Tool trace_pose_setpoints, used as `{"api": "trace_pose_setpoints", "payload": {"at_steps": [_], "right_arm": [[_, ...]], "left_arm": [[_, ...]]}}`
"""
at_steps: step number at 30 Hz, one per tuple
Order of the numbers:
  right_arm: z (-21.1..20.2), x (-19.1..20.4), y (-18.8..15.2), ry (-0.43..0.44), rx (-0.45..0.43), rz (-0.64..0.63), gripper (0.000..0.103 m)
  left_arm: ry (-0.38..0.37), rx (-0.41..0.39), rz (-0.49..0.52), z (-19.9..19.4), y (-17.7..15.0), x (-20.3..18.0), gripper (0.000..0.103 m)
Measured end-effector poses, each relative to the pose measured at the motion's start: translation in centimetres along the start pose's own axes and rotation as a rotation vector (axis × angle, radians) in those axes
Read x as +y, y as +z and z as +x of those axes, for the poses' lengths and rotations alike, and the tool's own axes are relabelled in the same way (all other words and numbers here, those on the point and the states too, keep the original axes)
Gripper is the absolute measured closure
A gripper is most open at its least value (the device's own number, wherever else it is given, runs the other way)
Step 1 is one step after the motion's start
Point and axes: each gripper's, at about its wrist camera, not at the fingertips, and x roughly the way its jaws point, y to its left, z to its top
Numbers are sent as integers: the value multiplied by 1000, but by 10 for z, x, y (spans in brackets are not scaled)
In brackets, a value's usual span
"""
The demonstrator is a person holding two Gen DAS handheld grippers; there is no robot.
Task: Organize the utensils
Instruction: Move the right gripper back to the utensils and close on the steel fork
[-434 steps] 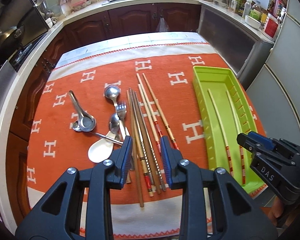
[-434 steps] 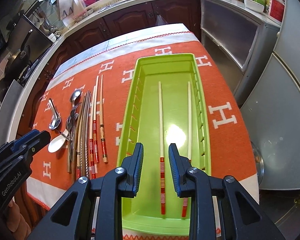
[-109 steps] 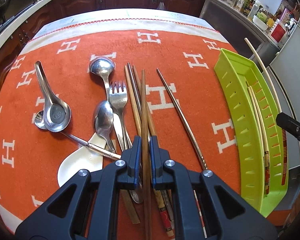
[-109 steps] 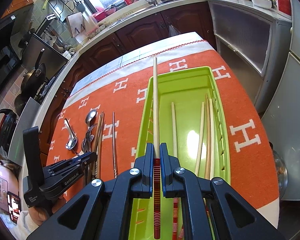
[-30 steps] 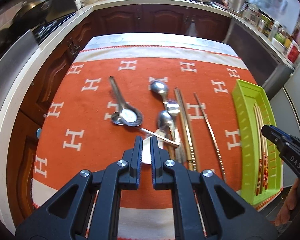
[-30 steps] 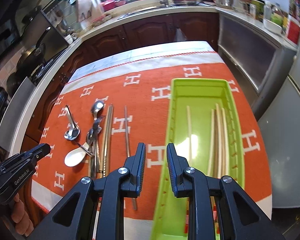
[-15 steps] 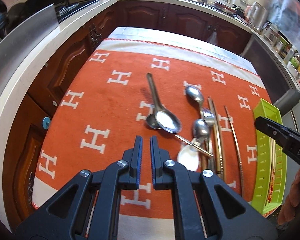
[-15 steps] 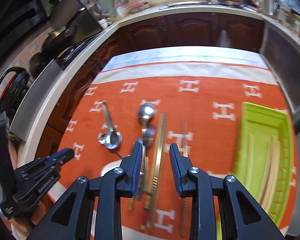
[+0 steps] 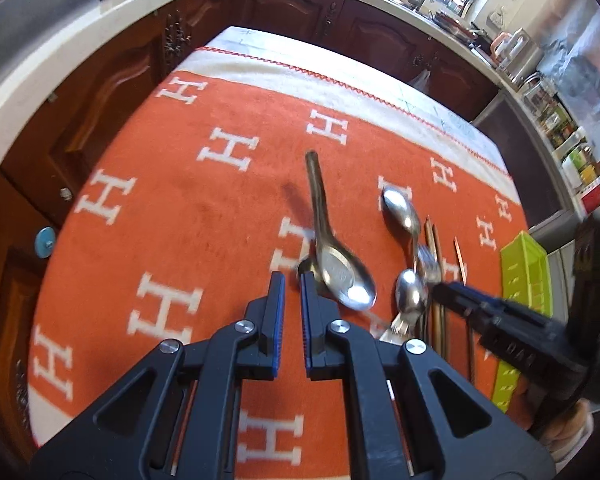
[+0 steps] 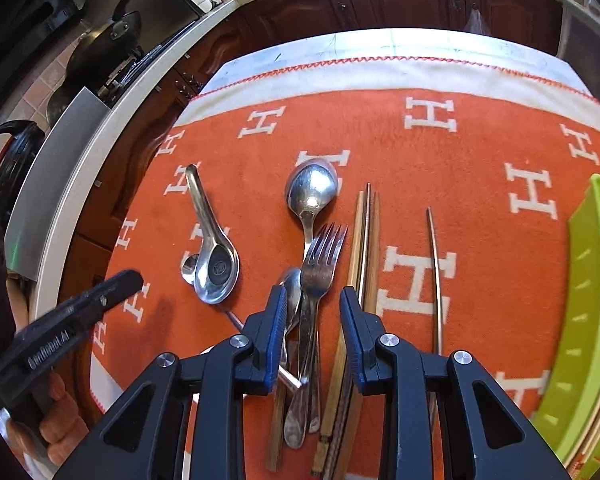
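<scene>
My right gripper [image 10: 313, 336] is open and empty, low over a steel fork [image 10: 320, 264] and a dinner spoon [image 10: 310, 192] on the orange cloth. Brown chopsticks [image 10: 366, 240] lie just right of the fork, and a single metal chopstick [image 10: 438, 264] further right. A steel soup spoon [image 10: 214, 256] lies to the left over a small spoon. My left gripper [image 9: 291, 312] is nearly shut with nothing between its pads, just left of the soup spoon [image 9: 340, 268]. The green tray [image 10: 588, 320] with chopsticks is at the right edge.
The orange cloth [image 9: 172, 208] covers the table, with its left and far edges dropping to dark wood cabinets [image 9: 100, 92]. The right gripper's body [image 9: 512, 340] crosses the left wrist view at the right. A counter with pans [image 10: 100, 56] stands beyond the table at left.
My right gripper has swung left from the tray and lowered over the fork and spoons, jaws wider. My left gripper has shifted left and closer to the soup spoon.
</scene>
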Motion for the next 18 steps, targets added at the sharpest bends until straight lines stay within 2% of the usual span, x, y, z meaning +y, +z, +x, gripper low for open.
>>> {"api": "trace_pose_setpoints", "payload": {"at_steps": [2, 4, 5, 9, 11, 15, 18], "right_arm": [[7, 0, 1, 7, 8, 0, 78], [15, 0, 3, 15, 19, -2, 81], [17, -1, 2, 17, 20, 1, 85], [23, -3, 2, 26, 14, 1, 91], [24, -1, 2, 22, 7, -15, 98], [22, 0, 2, 24, 1, -21, 99], [19, -5, 0, 34, 1, -5, 99]], "left_arm": [[-28, 2, -17, 8, 10, 3, 91], [-68, 14, -32, 19, 20, 5, 69], [-75, 14, -41, 23, 24, 7, 66], [-69, 16, -48, 47, 37, 5, 65], [-55, 20, -36, 56, 40, 4, 65], [-52, 33, -30, 74, 42, 1, 65], [-52, 4, -21, 79, 42, -2, 65]]}}
